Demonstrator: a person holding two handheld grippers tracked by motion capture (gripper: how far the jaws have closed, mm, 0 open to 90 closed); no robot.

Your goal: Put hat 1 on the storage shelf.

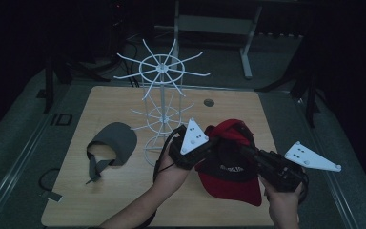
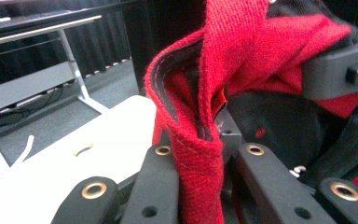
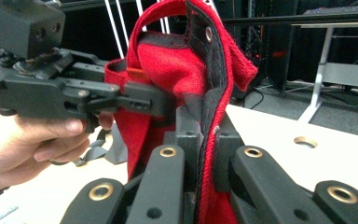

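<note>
A red and black cap [image 1: 228, 176] is held up over the right half of the wooden table [image 1: 124, 200], brim toward the person. My left gripper [image 1: 218, 139] comes from the left and is shut on the cap's red back edge [image 2: 233, 56]. From the right, my right gripper [image 1: 244, 149] is shut on the black-lined rim of the cap [image 3: 168, 65]. In the left gripper view the jaws [image 2: 200, 140] pinch a fold of red fabric. In the right gripper view the jaws [image 3: 208, 135] clamp the rim, with the left gripper [image 3: 74, 93] and its hand close by.
A white wire rack [image 1: 161, 95] with spoke hooks stands at the table's middle, just left of the cap. A grey visor [image 1: 116, 138] lies flat to the rack's left. A cable hole [image 1: 208, 102] sits near the far edge. Grey desk frames stand beyond the table.
</note>
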